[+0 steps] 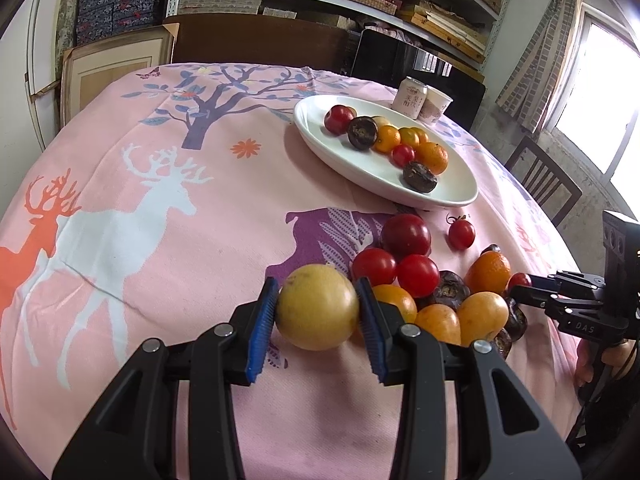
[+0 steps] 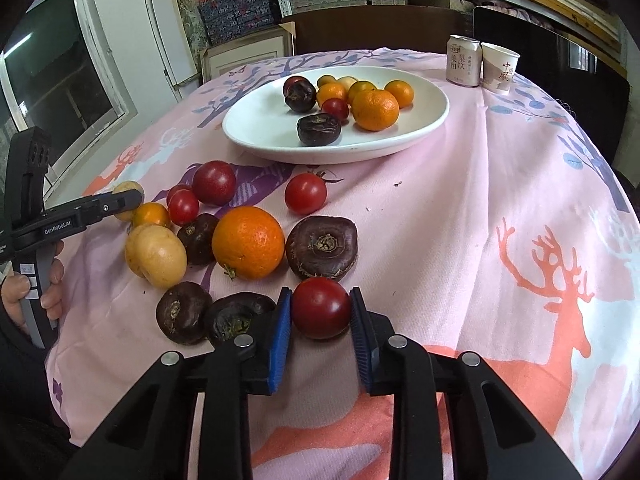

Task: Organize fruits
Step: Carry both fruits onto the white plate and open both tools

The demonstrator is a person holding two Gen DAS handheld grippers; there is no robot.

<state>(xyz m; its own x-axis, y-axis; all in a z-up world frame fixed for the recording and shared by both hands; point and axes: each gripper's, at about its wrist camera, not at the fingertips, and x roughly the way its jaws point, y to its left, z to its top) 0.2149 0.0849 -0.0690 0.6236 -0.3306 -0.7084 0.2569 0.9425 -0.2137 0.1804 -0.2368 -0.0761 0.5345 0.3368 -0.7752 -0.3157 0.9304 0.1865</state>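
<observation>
My left gripper (image 1: 317,304) is shut on a yellow round fruit (image 1: 317,307) just above the pink cloth, at the left edge of a pile of loose fruit (image 1: 432,276). My right gripper (image 2: 320,310) is shut on a dark red tomato (image 2: 321,308) at the near edge of the same pile. A white oval plate (image 2: 264,132) beyond the pile holds several oranges, tomatoes and dark brown fruits; it also shows in the left wrist view (image 1: 360,164). The left gripper shows in the right wrist view (image 2: 128,200), still on the yellow fruit.
A drink can (image 2: 463,60) and a paper cup (image 2: 500,67) stand behind the plate. Loose on the cloth are an orange (image 2: 248,242), a big brown fruit (image 2: 322,247) and a stemmed tomato (image 2: 305,193). A chair (image 1: 544,184) stands at the table's right.
</observation>
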